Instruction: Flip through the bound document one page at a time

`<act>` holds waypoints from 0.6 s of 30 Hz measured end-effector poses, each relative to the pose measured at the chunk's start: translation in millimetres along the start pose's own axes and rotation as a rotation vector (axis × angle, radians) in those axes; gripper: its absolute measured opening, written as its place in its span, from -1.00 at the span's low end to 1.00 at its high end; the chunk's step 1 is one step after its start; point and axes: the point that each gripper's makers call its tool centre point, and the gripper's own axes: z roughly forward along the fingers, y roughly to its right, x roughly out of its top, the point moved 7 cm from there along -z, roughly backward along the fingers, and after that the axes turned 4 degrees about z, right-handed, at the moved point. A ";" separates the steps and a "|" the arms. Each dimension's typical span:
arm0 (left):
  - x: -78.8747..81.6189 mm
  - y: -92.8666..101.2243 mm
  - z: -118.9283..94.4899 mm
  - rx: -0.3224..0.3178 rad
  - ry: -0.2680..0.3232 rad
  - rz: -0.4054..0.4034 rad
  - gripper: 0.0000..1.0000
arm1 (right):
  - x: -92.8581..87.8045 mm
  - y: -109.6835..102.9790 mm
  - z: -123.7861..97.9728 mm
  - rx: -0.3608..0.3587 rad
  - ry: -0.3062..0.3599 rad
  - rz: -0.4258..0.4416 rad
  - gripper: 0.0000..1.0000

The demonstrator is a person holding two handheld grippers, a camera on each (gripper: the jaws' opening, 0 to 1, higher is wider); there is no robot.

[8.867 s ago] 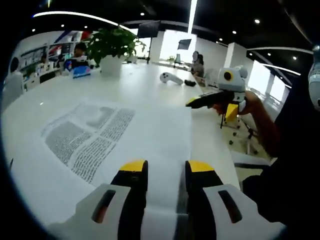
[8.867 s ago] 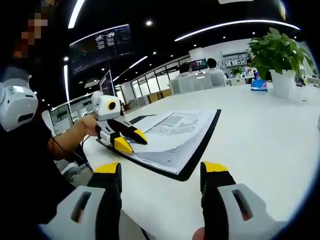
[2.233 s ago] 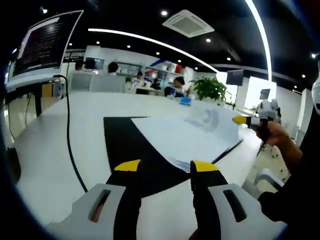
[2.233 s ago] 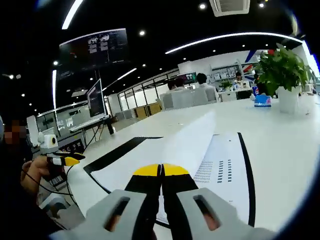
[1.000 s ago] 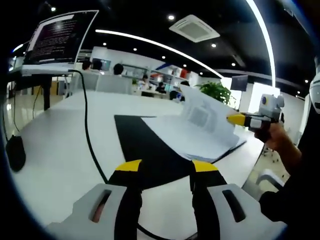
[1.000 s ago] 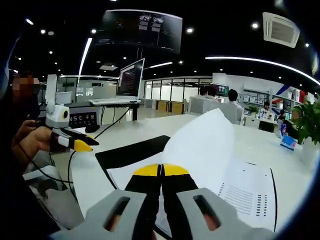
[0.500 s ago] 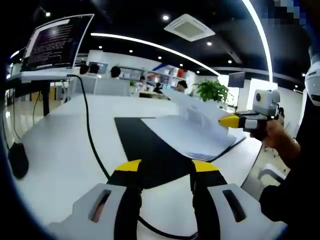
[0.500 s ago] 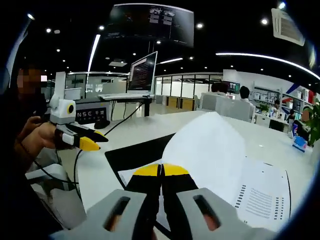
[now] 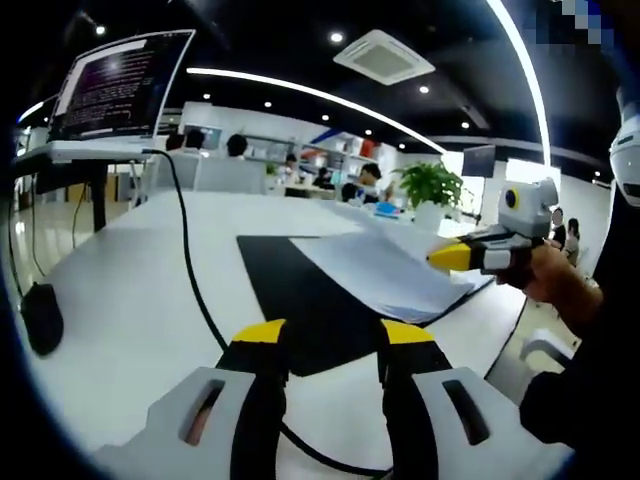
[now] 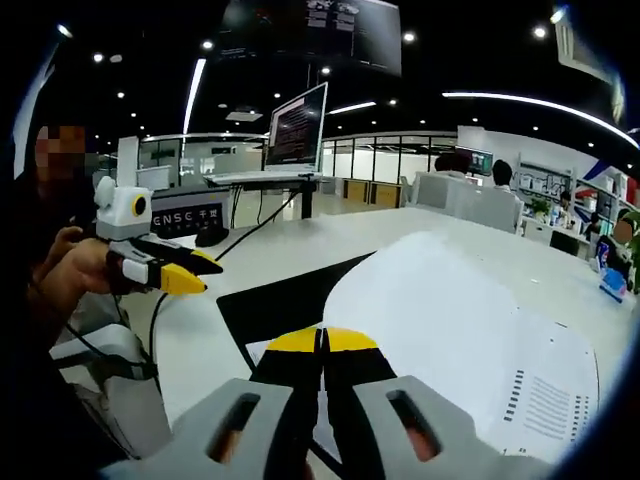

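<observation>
Lying open on the white table point(image 9: 120, 270) over its black cover point(image 10: 270, 300), the bound document point(image 10: 500, 370) has thin, floppy pages best pinched at a free corner, as the right gripper point(image 10: 322, 340) does with jaws closed on one page point(image 10: 420, 310) while the left gripper point(image 9: 322, 333) waits open.

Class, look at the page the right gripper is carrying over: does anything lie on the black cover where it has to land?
Nothing visible does. The right gripper pinches the page, and the black cover lies bare; the cable runs beside it on the table.

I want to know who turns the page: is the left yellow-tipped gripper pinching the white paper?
No, the left yellow-tipped gripper hangs open over the white table, short of the white paper page.
</observation>
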 end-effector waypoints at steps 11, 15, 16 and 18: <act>-2.0 6.8 9.6 -0.010 0.011 -0.014 -0.26 | -25.1 -5.4 12.6 0.042 -0.080 0.022 -0.94; -4.1 7.6 13.4 -0.015 -0.003 -0.008 -0.26 | -35.8 -3.6 16.5 0.063 -0.116 0.110 -0.91; -3.7 8.1 14.0 -0.016 -0.004 -0.007 -0.26 | -38.1 -1.4 17.6 0.063 -0.123 0.116 -0.91; -2.4 9.2 14.7 -0.019 -0.002 -0.007 -0.26 | -40.0 -2.6 18.0 0.064 -0.129 0.118 -0.90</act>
